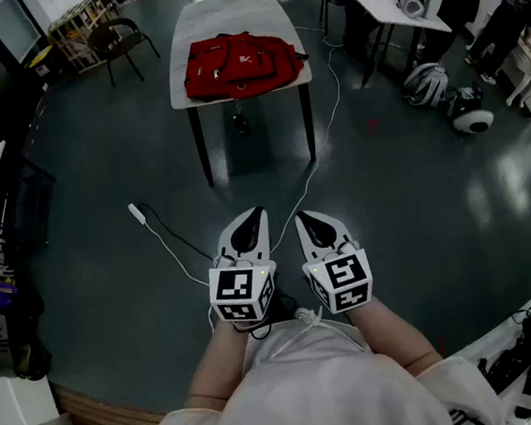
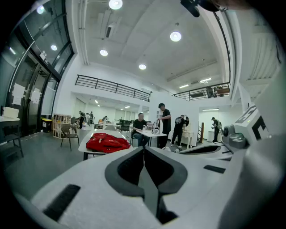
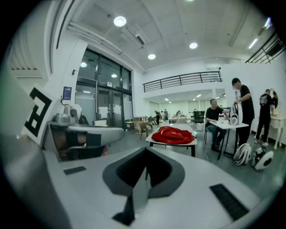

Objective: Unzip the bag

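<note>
A red bag (image 1: 240, 64) lies flat on a white table (image 1: 188, 36) far ahead of me, a small tag hanging over the table's front edge. The same red bag (image 2: 107, 142) shows small in the left gripper view, and the red bag (image 3: 173, 135) in the right gripper view too. My left gripper (image 1: 258, 213) and right gripper (image 1: 300, 217) are held side by side close to my body, well short of the table. Both have their jaws pressed together with nothing between them.
A white cable (image 1: 324, 125) runs from the table across the dark floor to a plug (image 1: 137, 212). A black chair (image 1: 121, 41) stands left of the table. People sit and stand at a second table (image 1: 385, 1) at the back right. Helmets (image 1: 450, 102) lie on the floor there.
</note>
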Available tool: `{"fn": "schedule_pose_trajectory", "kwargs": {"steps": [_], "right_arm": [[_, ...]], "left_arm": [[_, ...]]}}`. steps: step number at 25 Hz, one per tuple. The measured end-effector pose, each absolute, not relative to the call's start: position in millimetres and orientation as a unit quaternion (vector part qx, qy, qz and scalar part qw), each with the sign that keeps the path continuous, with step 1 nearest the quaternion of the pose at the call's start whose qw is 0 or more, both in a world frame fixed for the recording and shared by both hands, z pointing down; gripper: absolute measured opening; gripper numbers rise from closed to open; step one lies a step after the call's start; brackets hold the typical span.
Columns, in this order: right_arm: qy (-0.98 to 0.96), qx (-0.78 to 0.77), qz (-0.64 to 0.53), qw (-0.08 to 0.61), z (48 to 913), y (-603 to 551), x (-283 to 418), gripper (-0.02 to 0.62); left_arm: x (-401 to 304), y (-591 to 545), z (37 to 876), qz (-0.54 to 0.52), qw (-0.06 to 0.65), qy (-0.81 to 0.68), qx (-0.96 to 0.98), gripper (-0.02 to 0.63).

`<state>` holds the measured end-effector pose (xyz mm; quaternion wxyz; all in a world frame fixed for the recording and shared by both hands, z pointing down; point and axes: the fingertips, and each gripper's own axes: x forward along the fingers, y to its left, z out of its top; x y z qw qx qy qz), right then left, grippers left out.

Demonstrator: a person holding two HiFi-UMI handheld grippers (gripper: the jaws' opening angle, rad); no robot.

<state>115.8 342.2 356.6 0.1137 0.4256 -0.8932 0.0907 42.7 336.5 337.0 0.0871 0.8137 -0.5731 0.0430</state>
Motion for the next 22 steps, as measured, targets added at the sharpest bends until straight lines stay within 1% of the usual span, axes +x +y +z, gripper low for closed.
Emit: {"fn": "schedule_pose_trajectory", "kwargs": {"steps": [10, 16, 22], "right_arm": [[-0.894, 0.423, 0.091, 0.116, 360, 334, 126, 0.026], [-0.885, 0.438, 0.112, 0.109, 367, 325, 138, 0.028], [-0.882, 0.438, 0.128, 0.116, 385, 306, 134, 0.028]], "left_arm": [[55, 328, 341, 0.045, 0.092, -0.569, 0.816, 0.023], [61, 323, 345, 0.044, 0.097, -0.566, 0.818, 0.025], [48, 305, 359, 0.046, 0.107, -0.57, 0.813, 0.025]]}}
